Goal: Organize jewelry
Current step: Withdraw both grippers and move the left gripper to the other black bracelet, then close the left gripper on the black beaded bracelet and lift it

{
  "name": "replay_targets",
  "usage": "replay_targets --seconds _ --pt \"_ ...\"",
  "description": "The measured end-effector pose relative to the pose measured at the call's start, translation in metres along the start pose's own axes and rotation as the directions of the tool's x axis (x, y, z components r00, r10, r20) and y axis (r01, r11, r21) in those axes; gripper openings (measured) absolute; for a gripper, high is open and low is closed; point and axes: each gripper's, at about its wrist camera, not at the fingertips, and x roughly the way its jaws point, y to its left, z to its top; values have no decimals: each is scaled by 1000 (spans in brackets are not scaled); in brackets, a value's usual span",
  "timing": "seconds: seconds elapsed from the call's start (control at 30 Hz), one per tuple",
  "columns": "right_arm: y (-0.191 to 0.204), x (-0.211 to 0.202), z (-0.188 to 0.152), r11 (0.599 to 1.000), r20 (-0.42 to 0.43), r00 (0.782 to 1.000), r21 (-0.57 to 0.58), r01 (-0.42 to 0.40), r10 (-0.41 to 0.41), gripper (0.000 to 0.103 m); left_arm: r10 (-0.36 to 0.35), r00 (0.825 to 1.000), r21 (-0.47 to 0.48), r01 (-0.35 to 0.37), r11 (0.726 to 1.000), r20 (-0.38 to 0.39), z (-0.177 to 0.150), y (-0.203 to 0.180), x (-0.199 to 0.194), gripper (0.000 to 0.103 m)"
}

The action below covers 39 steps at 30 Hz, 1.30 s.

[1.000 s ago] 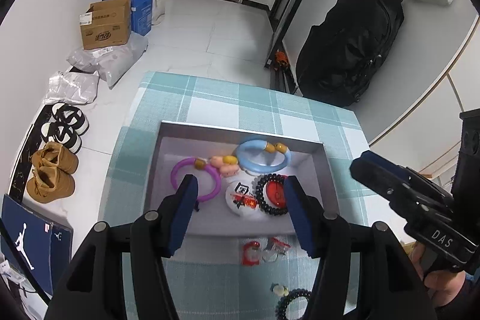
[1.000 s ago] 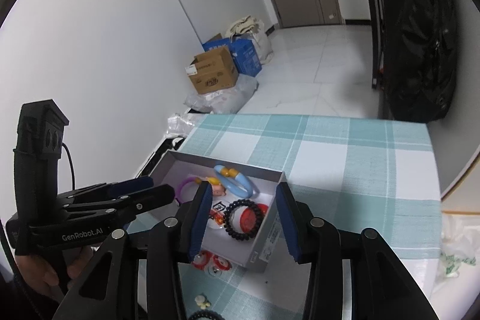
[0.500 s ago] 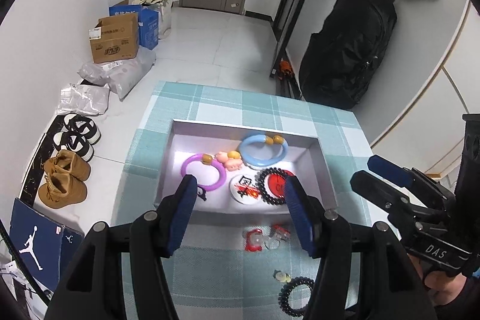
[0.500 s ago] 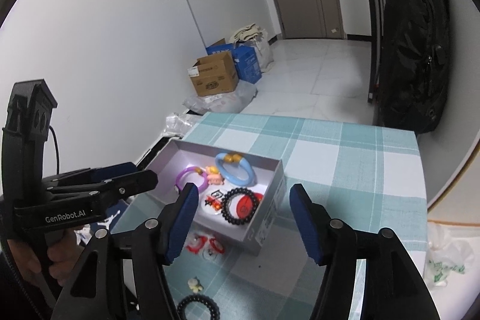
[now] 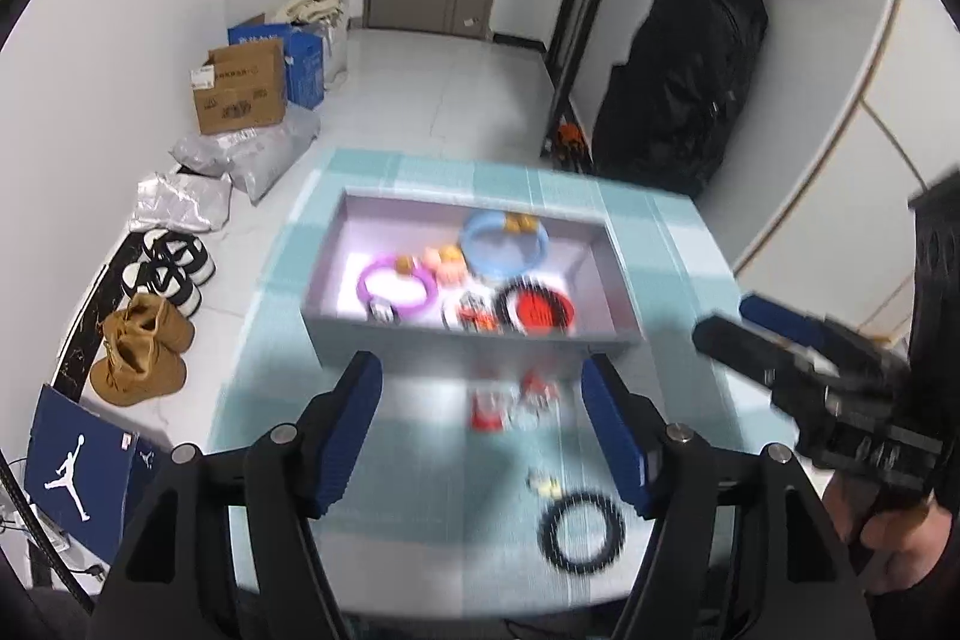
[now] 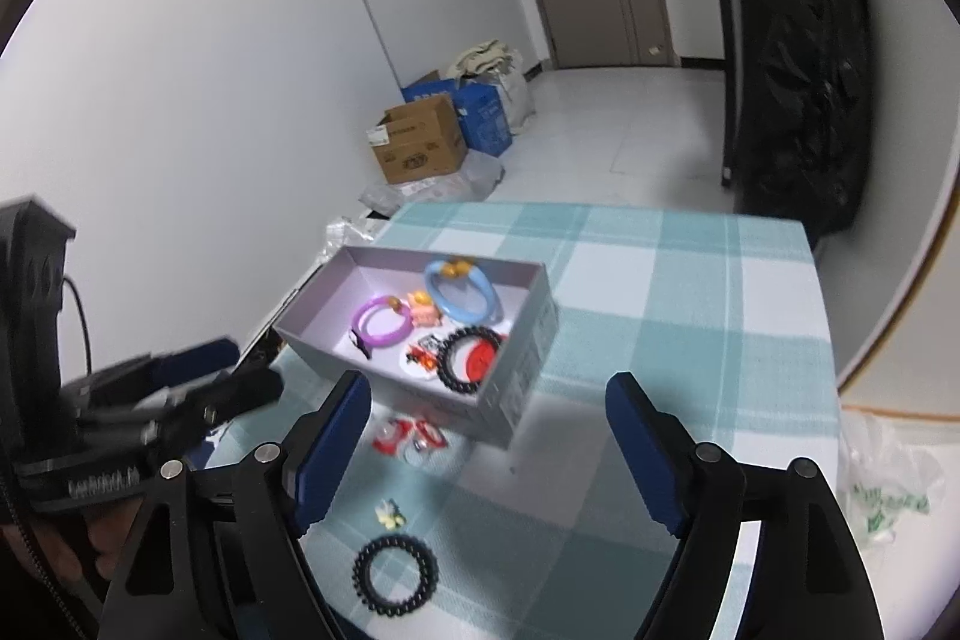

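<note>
The left wrist view is blurred by motion and shows the floor at the left of the table: brown boots (image 5: 141,349), black-and-white sandals (image 5: 171,268) and a dark blue Jordan shoebox (image 5: 81,466). The right wrist view is sharper and does not show these; it shows a thin plastic bag with green print (image 6: 888,484) at the right of the table. Both views show a brown cardboard box (image 6: 420,147) on the floor and a black bag (image 6: 804,64) by the wall.

On the teal checked tablecloth (image 6: 690,292) stands an open grey box (image 6: 522,358). Inside it lie a purple bangle (image 6: 383,321), a light blue bangle (image 6: 463,293) with small yellow beads, a small pink charm (image 6: 423,310) between them, a black beaded bracelet (image 6: 471,358) around a red disc, and a white piece with red marks (image 6: 420,359).

Outside the box, just in front of it, lie small red items in clear packets (image 6: 408,437). Nearer to the cameras are a small pale yellow piece (image 6: 390,514) and another black beaded bracelet (image 6: 395,574), a ring of round dark beads lying flat on the cloth.

The left gripper (image 5: 483,436) has its jaws fairly wide apart; they have just been opening, and nothing is between them. The right gripper (image 6: 489,451) is also wide apart, has just been opening, and holds nothing.
</note>
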Motion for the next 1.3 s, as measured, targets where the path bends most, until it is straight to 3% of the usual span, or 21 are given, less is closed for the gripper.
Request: replay_targets --seconds 0.2,0.3,0.47,0.6,0.7,0.87,0.9,1.0,1.03,1.1,1.23,1.3 --pt "-13 -2 -13 997 -47 998 56 44 -42 83 -2 1000 66 3 998 -13 -15 -12 -9 66" --pt "-21 1 -18 995 -78 996 87 57 -50 83 -42 999 63 43 997 -27 -19 -14 -12 66" --pt "-28 3 -26 991 -114 991 101 89 -77 83 -54 988 65 64 996 -147 -37 -20 5 66" --pt "-28 1 -27 990 -113 991 111 85 -72 83 -42 978 127 69 989 -205 -48 -34 16 66" --pt "-26 -2 -27 991 -106 991 101 87 -76 83 29 976 185 12 983 -218 -53 -41 25 66" --pt "-29 -7 -26 991 -93 993 111 79 -69 83 75 968 147 -40 988 -241 -51 -29 39 65" --pt "-30 -7 -26 990 -93 993 118 77 -66 83 71 967 145 -36 989 -245 -51 -29 41 63" --pt "-32 -8 -25 989 -92 994 130 70 -58 83 85 958 171 -38 984 -275 -53 -35 50 40" --pt "-32 -8 -25 989 -92 994 130 68 -56 83 94 956 179 -44 983 -280 -55 -37 53 38" --pt "-32 -8 -24 990 -92 994 128 65 -54 83 107 958 198 -55 979 -265 -56 -42 51 31" --pt "-31 -8 -24 990 -94 994 124 60 -49 83 106 957 249 -37 968 -270 -60 -54 48 7" --pt "-31 -8 -25 990 -97 994 123 62 -50 83 115 957 261 -43 964 -267 -62 -55 47 6"
